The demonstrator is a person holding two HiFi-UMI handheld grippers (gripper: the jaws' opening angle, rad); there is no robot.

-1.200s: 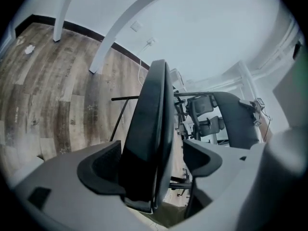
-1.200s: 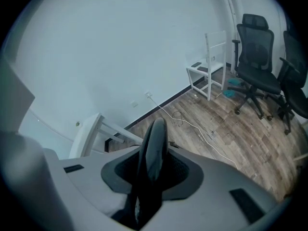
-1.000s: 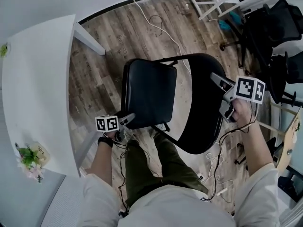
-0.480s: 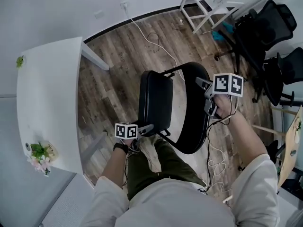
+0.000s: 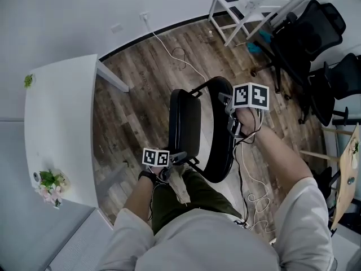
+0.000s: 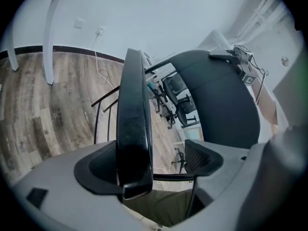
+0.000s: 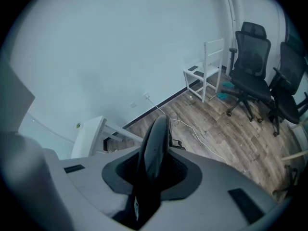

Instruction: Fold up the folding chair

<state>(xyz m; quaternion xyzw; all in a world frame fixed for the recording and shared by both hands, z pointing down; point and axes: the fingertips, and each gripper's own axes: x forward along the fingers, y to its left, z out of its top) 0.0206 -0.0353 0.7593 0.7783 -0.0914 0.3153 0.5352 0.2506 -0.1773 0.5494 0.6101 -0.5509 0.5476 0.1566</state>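
Left tongs (image 6: 153,163): jaws wide and opening. The front edge of the seat (image 6: 134,119) stands between them, lying against one pad with a clear gap to the other. This is no clamp; the seat rests on the tongs rather than being held.

Right tongs (image 7: 151,170): closed on the top rim of the backrest (image 7: 155,143), with both pads pressed against it.

Change over the last second: the seat lay flat a second ago, its whole cushion facing up in the head view. It now shows as a narrow upright slab, swung up toward the backrest. The left tongs have risen with the seat's front edge, and the right tongs have kept their grip on the backrest. The camera has also shifted, so the room sits differently in frame.

Folding chair (image 5: 220,145): it stands on the wood floor (image 5: 141,95), right in front of the person's legs. Seat and backrest are nearly parallel, with a thin gap between them.

Judgement: the fold is almost done. What seems left is pressing the seat flat against the backrest and bringing the legs together. The loosening left tongs suggest the lift is finished. The risk is the seat dropping back if it is not yet past its balance point.

Surroundings: a white tabletop (image 5: 62,112) to the left, well apart. Office chairs (image 5: 316,44) at far right.
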